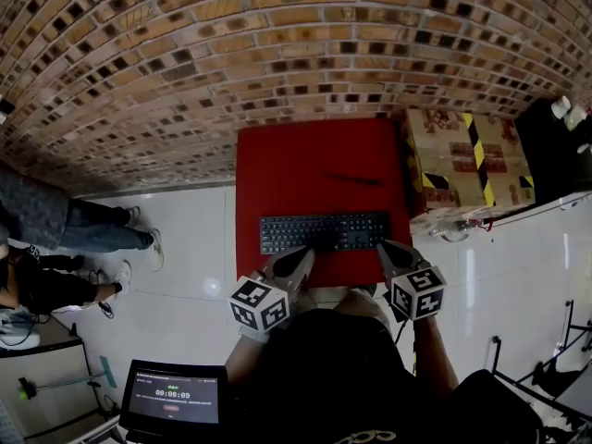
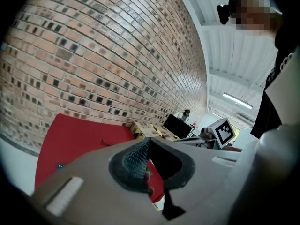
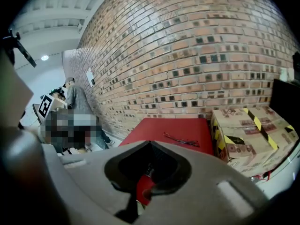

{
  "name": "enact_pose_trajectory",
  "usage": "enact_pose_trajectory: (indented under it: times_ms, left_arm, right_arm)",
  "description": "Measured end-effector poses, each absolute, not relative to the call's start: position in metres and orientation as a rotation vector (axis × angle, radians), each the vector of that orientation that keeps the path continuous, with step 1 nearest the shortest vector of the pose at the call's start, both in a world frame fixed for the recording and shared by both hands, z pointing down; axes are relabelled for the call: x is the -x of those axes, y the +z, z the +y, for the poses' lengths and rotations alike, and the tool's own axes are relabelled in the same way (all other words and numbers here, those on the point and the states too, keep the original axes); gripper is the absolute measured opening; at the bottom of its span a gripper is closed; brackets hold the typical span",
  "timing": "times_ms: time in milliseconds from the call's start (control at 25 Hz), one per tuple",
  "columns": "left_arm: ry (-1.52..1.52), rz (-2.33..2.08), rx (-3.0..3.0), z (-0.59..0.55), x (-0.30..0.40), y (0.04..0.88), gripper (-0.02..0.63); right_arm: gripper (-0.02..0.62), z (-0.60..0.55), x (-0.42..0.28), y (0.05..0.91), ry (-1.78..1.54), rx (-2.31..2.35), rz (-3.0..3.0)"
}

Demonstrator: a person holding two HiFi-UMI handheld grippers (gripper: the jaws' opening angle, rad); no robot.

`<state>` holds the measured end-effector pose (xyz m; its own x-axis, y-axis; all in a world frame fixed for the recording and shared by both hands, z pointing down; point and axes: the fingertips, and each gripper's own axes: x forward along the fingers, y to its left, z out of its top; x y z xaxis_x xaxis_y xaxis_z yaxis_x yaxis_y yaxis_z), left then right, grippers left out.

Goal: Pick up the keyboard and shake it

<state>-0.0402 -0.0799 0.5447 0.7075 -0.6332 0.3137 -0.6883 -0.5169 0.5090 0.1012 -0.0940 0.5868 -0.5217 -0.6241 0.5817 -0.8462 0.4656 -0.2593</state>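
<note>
Head view, item 1: keyboard (image 1: 324,232), black, full width, lying flat on the red table (image 1: 314,155), close to the table's near edge and parallel to it.

Item 2: left tongs (image 1: 301,252), grey, pointing at the keyboard's near edge left of its middle, tip at or just over that edge; contact cannot be told. Left gripper view: the tongs (image 2: 147,142) are closed tip to tip, and only the red table top shows through the gap behind the tips. Marker cube (image 1: 259,303) sits behind them.

Item 3: right tongs (image 1: 387,246), grey, tip just beside the keyboard's near right corner. Right gripper view: the tongs (image 3: 150,144) are closed together, gripping nothing; dark keys and red table show through the gap behind the tips. Second marker cube (image 1: 416,292) sits behind them.

Item 4: thin dark wire-like object (image 1: 353,179), on the table beyond the keyboard, apart from it.

Item 5: cardboard box (image 1: 462,155) with yellow-and-black tape, just right of the table.

Item 6: brick wall (image 1: 277,44), behind the table and box.

Item 7: white tiled floor (image 1: 185,248); a person's legs (image 1: 92,228) at far left.

Item 8: dark screen (image 1: 174,396) showing a timer, lower left.
</note>
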Motion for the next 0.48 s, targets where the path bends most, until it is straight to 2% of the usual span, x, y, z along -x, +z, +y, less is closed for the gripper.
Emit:
enact_pose_trajectory:
  times_ms: [480]
  left_arm:
    - [0.093,-1.069,-2.246,-0.072,0.082,0.569,0.015]
  right_arm:
    - [-0.011,-0.083,-0.06,0.612,0.736,-1.135,-2.302]
